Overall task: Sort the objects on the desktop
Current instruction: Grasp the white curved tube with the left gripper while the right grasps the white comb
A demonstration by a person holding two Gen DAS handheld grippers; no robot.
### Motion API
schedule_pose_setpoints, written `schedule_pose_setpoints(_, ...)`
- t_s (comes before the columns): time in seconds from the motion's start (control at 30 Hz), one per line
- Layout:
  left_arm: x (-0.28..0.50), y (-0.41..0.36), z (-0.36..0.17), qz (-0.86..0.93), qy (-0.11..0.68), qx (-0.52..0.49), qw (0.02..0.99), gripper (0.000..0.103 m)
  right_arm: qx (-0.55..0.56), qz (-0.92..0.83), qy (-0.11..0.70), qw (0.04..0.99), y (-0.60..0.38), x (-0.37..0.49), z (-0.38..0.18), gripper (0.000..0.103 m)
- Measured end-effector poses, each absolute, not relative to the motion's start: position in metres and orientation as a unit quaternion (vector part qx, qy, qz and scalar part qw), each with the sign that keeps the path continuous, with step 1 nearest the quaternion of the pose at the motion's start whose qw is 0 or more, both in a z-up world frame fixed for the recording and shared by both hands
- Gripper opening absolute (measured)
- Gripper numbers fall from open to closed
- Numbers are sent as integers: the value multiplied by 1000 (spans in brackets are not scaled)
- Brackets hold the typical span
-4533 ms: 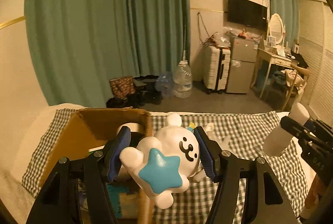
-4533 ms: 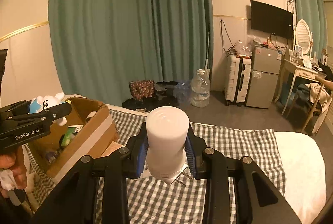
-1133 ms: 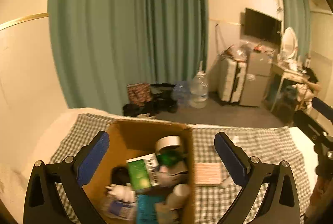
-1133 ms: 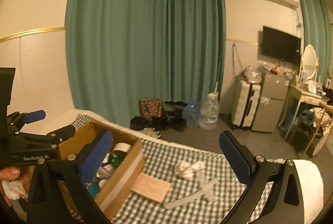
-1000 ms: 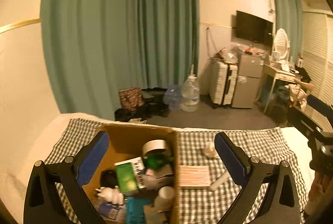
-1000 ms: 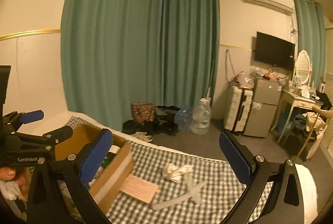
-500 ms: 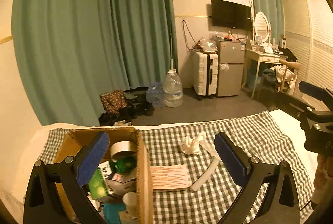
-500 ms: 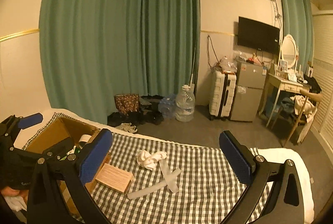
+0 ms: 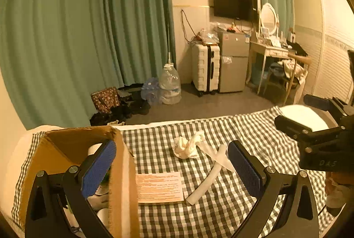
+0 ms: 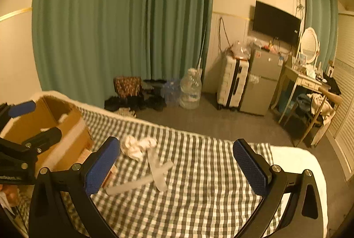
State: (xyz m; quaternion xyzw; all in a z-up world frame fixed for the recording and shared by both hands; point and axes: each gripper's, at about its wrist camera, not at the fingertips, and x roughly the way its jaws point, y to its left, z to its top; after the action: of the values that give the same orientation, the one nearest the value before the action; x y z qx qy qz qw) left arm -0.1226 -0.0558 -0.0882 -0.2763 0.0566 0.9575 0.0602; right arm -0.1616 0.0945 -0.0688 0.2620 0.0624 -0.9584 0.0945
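My left gripper [image 9: 172, 162] is open and empty, its left finger over the cardboard box [image 9: 66, 142] and its right finger over the checked cloth. Between them lie a flat pale card [image 9: 159, 187], a white tube [image 9: 208, 182] and a crumpled white cloth [image 9: 185, 147]. My right gripper [image 10: 177, 162] is open and empty above the same cloth [image 10: 137, 147] and tube [image 10: 130, 187]. The box [image 10: 66, 127] stands at the left in the right wrist view. The right gripper also shows at the right edge of the left wrist view [image 9: 314, 134].
A green-and-white checked cloth [image 9: 221, 215] covers the table. The box holds a tape roll [image 9: 94, 149] and other items, mostly hidden. Beyond the table are green curtains, a water jug [image 10: 190, 91], a suitcase, a small fridge and a dressing table.
Both grippers let go of the plush toy and the white cylinder earlier and stand open. Both views have since swung right, from over the box toward the card, tube and cloth.
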Motion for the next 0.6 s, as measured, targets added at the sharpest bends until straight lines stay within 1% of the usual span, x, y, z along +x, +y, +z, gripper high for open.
schedule_pose_setpoints(0.27,-144,-42,-136,946,73,-303,88,103,310,-939,74,127,106,-184,-125,102)
schedule_pose_setpoints(0.4,-160,-38,-165,934,53,-331,120,102,353,-920,80,151,106,-201,-154,86)
schedule_pose_setpoints(0.43,-163,-38,-173,930,49,-341,126,102,361,-916,83,157,105,-204,-161,84)
schedule_pose_setpoints(0.5,-167,-34,-188,924,47,-354,134,99,381,-904,88,171,103,-211,-175,83)
schedule_pose_setpoints(0.6,-173,-27,-205,917,56,-368,143,97,408,-891,73,185,104,-221,-192,82)
